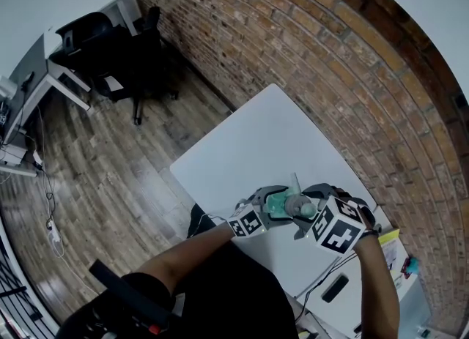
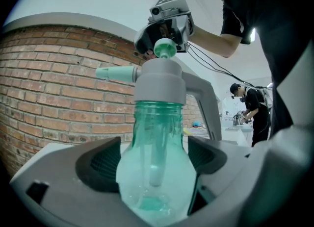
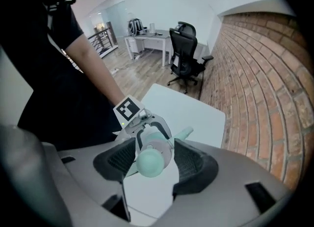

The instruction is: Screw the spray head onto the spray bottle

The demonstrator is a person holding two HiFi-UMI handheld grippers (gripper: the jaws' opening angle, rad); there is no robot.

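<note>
A see-through green spray bottle [image 2: 154, 172] stands upright between the jaws of my left gripper [image 2: 154, 157], which is shut on its body. A grey spray head [image 2: 159, 81] with a pale green nozzle [image 2: 115, 72] and a green top knob [image 2: 164, 48] sits on the bottle's neck. My right gripper [image 3: 149, 155] points steeply down over the head, and its pads stand apart on either side of the knob [image 3: 148, 162] with a gap showing. In the head view both grippers meet over the white table, the left gripper [image 1: 267, 209] beside the right gripper [image 1: 311, 217], with the bottle [image 1: 278, 204] between them.
The white table [image 1: 249, 147] runs along a brick wall [image 1: 308, 45]. Small items lie at its near right end [image 1: 392, 246]. A black office chair [image 1: 139, 59] and a white desk [image 1: 44, 52] stand across the wooden floor. Another person [image 2: 252, 108] works in the background.
</note>
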